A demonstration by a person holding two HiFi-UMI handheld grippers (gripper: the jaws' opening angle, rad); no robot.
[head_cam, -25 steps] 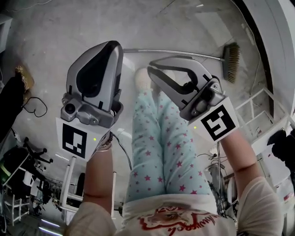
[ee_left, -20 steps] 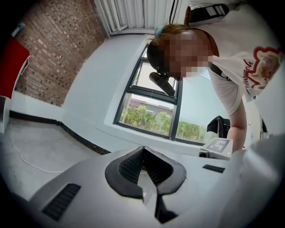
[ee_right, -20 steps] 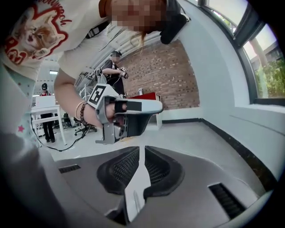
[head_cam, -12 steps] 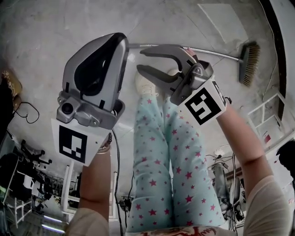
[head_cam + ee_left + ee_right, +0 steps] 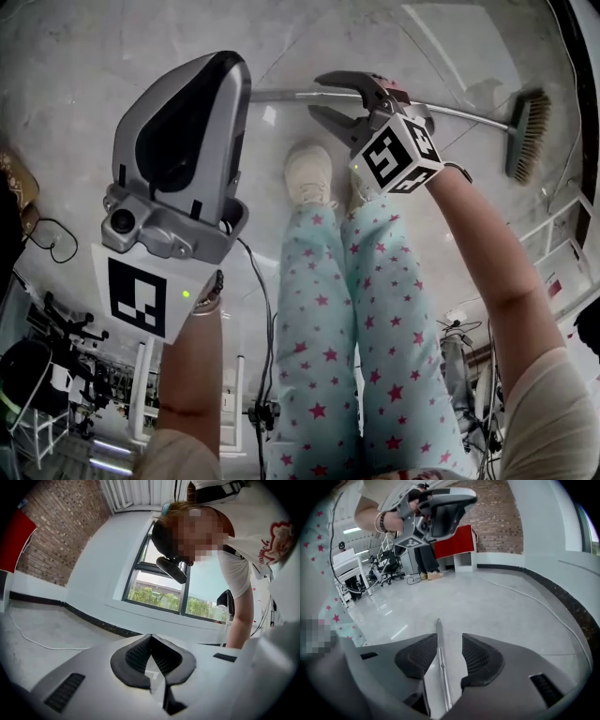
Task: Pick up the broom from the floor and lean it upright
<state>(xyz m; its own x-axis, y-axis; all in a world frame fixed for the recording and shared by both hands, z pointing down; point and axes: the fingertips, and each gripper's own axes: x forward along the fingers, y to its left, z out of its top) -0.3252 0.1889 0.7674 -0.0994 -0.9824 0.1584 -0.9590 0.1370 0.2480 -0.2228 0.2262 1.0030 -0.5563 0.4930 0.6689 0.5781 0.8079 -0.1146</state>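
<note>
— Across the upper part of the head view, is that the broom point(image 5: 528, 137) lying on the floor point(image 5: 112, 56)?

— Yes. Its bristle head sits at the upper right, and the thin metal handle runs leftward from it along the top of the frame. The middle of the handle is covered by the right gripper point(image 5: 321, 96), and its far left end passes behind the left gripper point(image 5: 211, 70), so that tip cannot be seen.

— Has the right gripper clamped it?

— No. In the right gripper view the pads stand moderately apart with the handle running up between them, lying close against the pad on the left of that frame. Whether it touches that pad is hard to tell. The handle's near end is cut off under the gripper body, and the bristles fall outside that view.

— And the left one?

— Raised at the left of the head view, where its own housing hides the jaws. The left gripper view shows the pads closed together at the tips, nothing between them.

— Anything else?

— Star-patterned trouser legs point(image 5: 328, 319) fill the centre, with one pale shoe point(image 5: 309, 174) just below the handle; the other foot is hidden under the right gripper's marker cube.
</note>
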